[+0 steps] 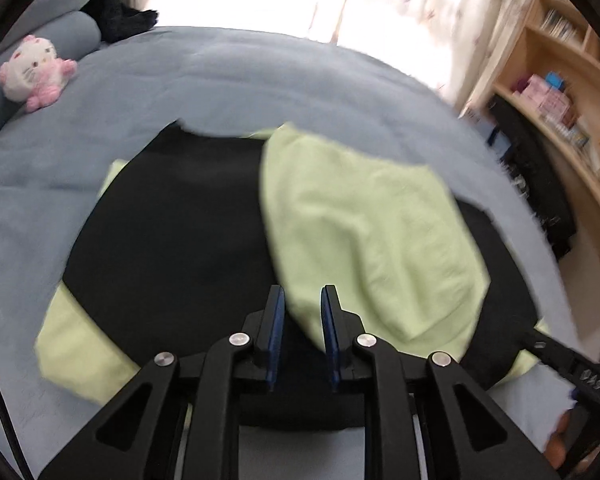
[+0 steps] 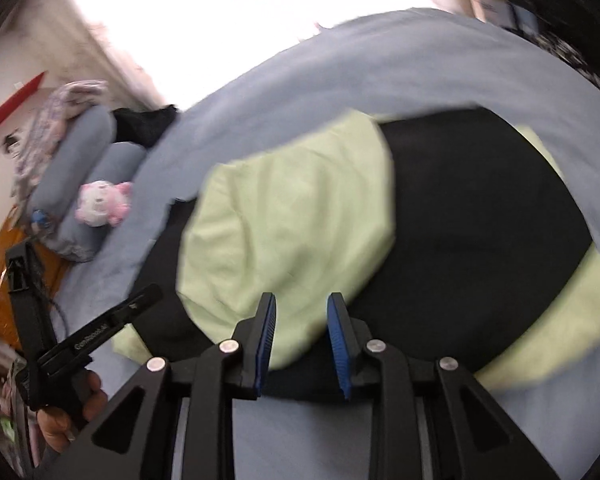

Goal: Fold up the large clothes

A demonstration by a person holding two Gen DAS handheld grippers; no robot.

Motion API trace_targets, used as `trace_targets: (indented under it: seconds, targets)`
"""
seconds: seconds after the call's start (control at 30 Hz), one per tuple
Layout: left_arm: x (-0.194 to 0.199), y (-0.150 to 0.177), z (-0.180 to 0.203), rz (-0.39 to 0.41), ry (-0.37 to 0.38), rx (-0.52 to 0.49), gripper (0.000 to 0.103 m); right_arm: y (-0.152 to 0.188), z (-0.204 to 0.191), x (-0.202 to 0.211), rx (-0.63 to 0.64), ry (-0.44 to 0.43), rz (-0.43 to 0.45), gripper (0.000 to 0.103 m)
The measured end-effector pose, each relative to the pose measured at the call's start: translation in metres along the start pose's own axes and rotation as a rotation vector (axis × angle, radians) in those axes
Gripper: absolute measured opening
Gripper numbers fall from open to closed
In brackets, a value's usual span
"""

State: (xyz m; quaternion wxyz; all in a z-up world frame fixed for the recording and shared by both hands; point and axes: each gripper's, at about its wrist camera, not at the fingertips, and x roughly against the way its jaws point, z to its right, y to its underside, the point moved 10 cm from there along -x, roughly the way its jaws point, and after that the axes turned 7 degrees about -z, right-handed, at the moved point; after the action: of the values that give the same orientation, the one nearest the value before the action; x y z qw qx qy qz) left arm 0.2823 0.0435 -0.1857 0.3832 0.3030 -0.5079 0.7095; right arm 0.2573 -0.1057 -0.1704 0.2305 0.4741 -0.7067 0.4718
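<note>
The bed (image 1: pixel 260 80), covered in a grey-blue blanket, fills both views and stretches away ahead of both tongs; on it, directly ahead of and below the tips, lies the garment (image 1: pixel 172 232), black in the body with pale green sleeves. One green sleeve (image 1: pixel 364 240) is folded in across the black body, its near end lying just past the left tongs (image 1: pixel 302 300) and likewise just past the right tongs (image 2: pixel 302 306); the other green sleeve (image 1: pixel 76 344) spreads out flat, to the left side of the left tongs. Both tongs stand partly open with nothing between the blue pads, the cloth lying beyond them and untouched. Far ahead and left of the left tongs sits a pink and white plush toy (image 1: pixel 34 72) by the pillows (image 1: pixel 72 26). The fold looks about half made, with the second sleeve not yet brought in. The risk now is that the folded sleeve, loose and unpinned, slides or flips back if the body is tugged; a shallow pinch on the soft knit could also slip, or catch both layers and drag the fold askew
</note>
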Motion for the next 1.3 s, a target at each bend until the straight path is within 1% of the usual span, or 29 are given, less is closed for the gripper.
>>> trace_targets:
  seconds: [0.03, 0.07, 0.13, 0.2, 0.23, 0.27, 0.33, 0.37, 0.4, 0.43, 0.47, 0.5, 0.53, 0.57, 0.6, 0.67, 0.73, 0.87, 0.93, 1.0, 1.13, 1.23, 1.3]
  targets:
    - [-0.003, -0.006, 0.007, 0.004, 0.027, -0.005, 0.014, -0.008, -0.007, -0.006, 0.033, -0.011, 0.001, 0.026]
    - [-0.009, -0.014, 0.014, 0.005, 0.032, -0.013, 0.010, -0.018, -0.015, -0.014, 0.062, -0.009, 0.005, 0.026]
    - [-0.023, -0.030, 0.031, 0.013, 0.045, -0.029, 0.009, -0.033, -0.030, -0.027, 0.113, -0.032, 0.027, 0.026]
    - [-0.031, -0.042, 0.035, 0.021, 0.067, -0.027, 0.009, -0.048, -0.039, -0.044, 0.178, -0.004, 0.044, 0.026]
    - [-0.035, -0.050, 0.032, 0.022, 0.069, -0.029, 0.009, -0.053, -0.040, -0.056, 0.197, 0.012, 0.036, 0.024]
    - [-0.042, -0.056, 0.030, 0.022, 0.056, -0.034, 0.009, -0.056, -0.038, -0.067, 0.200, 0.015, 0.019, 0.022]
    - [-0.061, -0.062, 0.031, 0.001, 0.015, -0.035, 0.009, -0.060, -0.027, -0.086, 0.191, 0.030, -0.013, 0.021]
    - [-0.072, -0.063, 0.028, -0.016, -0.003, -0.030, 0.009, -0.061, -0.020, -0.093, 0.187, 0.054, -0.018, 0.019]
    - [-0.084, -0.060, 0.022, -0.049, -0.039, -0.024, 0.007, -0.062, -0.010, -0.098, 0.180, 0.087, -0.020, 0.017]
    - [-0.097, -0.055, 0.012, -0.088, -0.083, -0.020, 0.006, -0.062, 0.004, -0.100, 0.165, 0.126, -0.016, 0.009]
    - [-0.103, -0.050, 0.003, -0.107, -0.104, -0.016, 0.006, -0.062, 0.017, -0.099, 0.145, 0.154, -0.013, 0.000]
    - [-0.106, -0.045, -0.004, -0.110, -0.100, -0.009, 0.005, -0.061, 0.036, -0.095, 0.108, 0.163, -0.011, 0.000]
    - [-0.106, -0.042, -0.009, -0.095, -0.077, -0.003, 0.005, -0.059, 0.046, -0.090, 0.076, 0.154, -0.005, 0.000]
    - [-0.104, -0.041, -0.010, -0.088, -0.070, -0.004, 0.003, -0.057, 0.057, -0.085, 0.037, 0.135, 0.004, 0.000]
    - [-0.103, -0.040, -0.012, -0.084, -0.068, -0.006, 0.002, -0.053, 0.067, -0.077, -0.002, 0.093, 0.011, 0.000]
    - [-0.103, -0.037, -0.013, -0.077, -0.052, 0.008, 0.002, -0.049, 0.079, -0.069, -0.033, 0.120, 0.023, 0.000]
    - [-0.104, -0.038, -0.013, -0.078, -0.053, 0.016, 0.002, -0.046, 0.082, -0.063, -0.051, 0.108, 0.027, 0.000]
    - [-0.105, -0.043, -0.009, -0.091, -0.076, 0.015, 0.002, -0.046, 0.077, -0.061, -0.046, 0.133, 0.022, 0.000]
    - [-0.103, -0.043, -0.008, -0.095, -0.081, 0.010, 0.003, -0.047, 0.073, -0.060, -0.050, 0.131, 0.021, 0.002]
    - [-0.095, -0.039, -0.011, -0.100, -0.082, 0.005, 0.005, -0.048, 0.070, -0.058, -0.053, 0.142, 0.022, 0.002]
    - [-0.081, -0.037, -0.007, -0.099, -0.086, 0.014, 0.009, -0.051, 0.054, -0.056, -0.046, 0.134, 0.022, 0.002]
    - [-0.070, -0.036, -0.001, -0.088, -0.072, 0.006, 0.010, -0.052, 0.035, -0.058, -0.014, 0.106, 0.016, 0.003]
    - [-0.061, -0.031, 0.009, -0.083, -0.042, -0.004, 0.019, -0.047, 0.021, -0.061, 0.020, 0.090, -0.002, 0.003]
